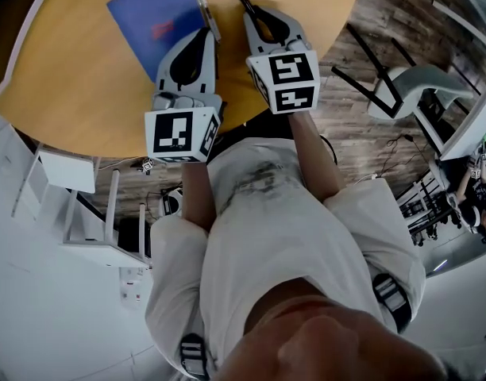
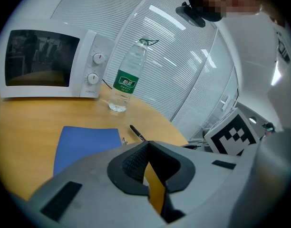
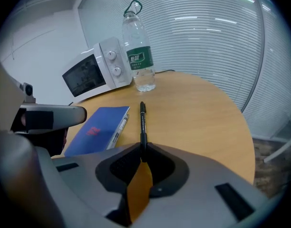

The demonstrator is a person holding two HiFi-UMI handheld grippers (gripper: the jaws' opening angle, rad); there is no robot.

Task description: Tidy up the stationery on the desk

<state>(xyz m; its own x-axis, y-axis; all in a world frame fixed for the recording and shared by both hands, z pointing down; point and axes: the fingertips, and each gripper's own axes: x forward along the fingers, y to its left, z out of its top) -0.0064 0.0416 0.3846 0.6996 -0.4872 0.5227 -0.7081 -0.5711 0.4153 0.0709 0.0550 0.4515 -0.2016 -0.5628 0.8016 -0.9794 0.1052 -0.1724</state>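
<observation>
The right tongs [image 3: 143,148] are pinched shut on the near end of a black pen [image 3: 142,125], which points away over the round wooden surface [image 3: 202,113]. The left tongs [image 2: 146,144] are closed too, with nothing between them. Just left of the pen lies a blue notebook [image 3: 95,129] with a second, pale pen [image 3: 118,127] along its edge. Farther back stand a water bottle [image 3: 138,56] and a white microwave [image 3: 95,72].

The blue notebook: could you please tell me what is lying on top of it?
Nothing clearly rests on the blue notebook; a pale pen lies along its right edge, on or beside, I cannot tell. The left hand-held gripper hides its near corner.
</observation>
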